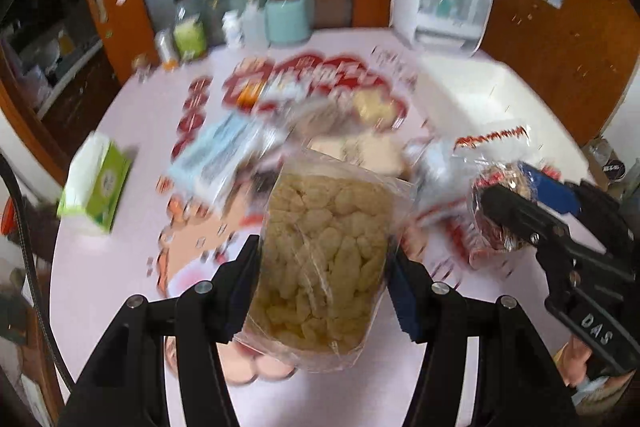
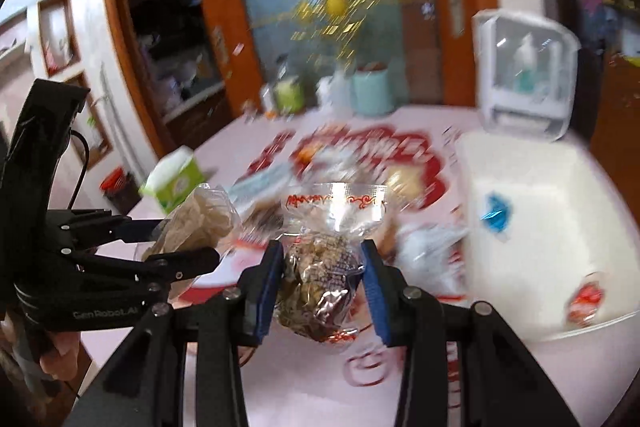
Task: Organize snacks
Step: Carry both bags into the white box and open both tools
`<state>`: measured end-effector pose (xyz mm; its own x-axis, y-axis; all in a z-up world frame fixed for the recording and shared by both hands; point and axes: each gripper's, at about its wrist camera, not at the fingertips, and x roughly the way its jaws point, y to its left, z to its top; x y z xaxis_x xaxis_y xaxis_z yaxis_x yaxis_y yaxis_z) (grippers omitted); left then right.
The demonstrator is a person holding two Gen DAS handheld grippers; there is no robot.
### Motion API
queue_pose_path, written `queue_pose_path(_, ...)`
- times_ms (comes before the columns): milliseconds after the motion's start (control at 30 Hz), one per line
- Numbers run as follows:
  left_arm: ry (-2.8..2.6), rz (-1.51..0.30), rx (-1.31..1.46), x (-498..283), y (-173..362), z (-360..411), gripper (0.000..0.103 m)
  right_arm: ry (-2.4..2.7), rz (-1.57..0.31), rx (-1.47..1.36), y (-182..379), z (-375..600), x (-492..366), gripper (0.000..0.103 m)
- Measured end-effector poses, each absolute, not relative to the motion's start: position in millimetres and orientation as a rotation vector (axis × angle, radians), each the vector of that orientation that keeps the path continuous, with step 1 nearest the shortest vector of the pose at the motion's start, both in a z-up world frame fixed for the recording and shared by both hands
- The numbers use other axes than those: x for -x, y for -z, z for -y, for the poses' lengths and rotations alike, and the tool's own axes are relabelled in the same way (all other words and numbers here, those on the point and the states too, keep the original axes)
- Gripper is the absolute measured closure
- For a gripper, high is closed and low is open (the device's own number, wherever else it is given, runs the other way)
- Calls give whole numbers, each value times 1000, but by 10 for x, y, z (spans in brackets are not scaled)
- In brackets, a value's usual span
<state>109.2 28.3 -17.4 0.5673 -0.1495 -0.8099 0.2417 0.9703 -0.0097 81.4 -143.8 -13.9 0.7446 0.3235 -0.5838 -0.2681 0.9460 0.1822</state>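
My left gripper (image 1: 324, 263) is shut on a clear bag of pale puffed snacks (image 1: 328, 251) and holds it above the pink table (image 1: 120, 267). It also shows in the right wrist view (image 2: 200, 219). My right gripper (image 2: 324, 271) is shut on a clear bag of dark nut brittle (image 2: 320, 279) with red print on top. That bag shows in the left wrist view (image 1: 500, 215) at the right. A blurred heap of more snack packets (image 1: 304, 115) lies mid-table. A white bin (image 2: 540, 227) at the right holds a blue packet (image 2: 496, 213) and a red packet (image 2: 586, 301).
A green tissue box (image 1: 96, 183) sits at the table's left edge. Jars, bottles and a teal canister (image 1: 288, 17) stand at the back. A white plastic-fronted case (image 1: 444, 3) stands at the back right. Wooden door frames surround the table.
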Motion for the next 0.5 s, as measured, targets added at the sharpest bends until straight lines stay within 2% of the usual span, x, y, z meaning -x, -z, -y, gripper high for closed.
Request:
queue_pose_path(333,316,-787,-97,-1606,-543,827,45,-66,-471,-105,-395,2387,-843,63)
queue_pose_path(500,342,-779,-75,-1953,-649,1387,45,41,-419,-106,-590,2812,-977,63)
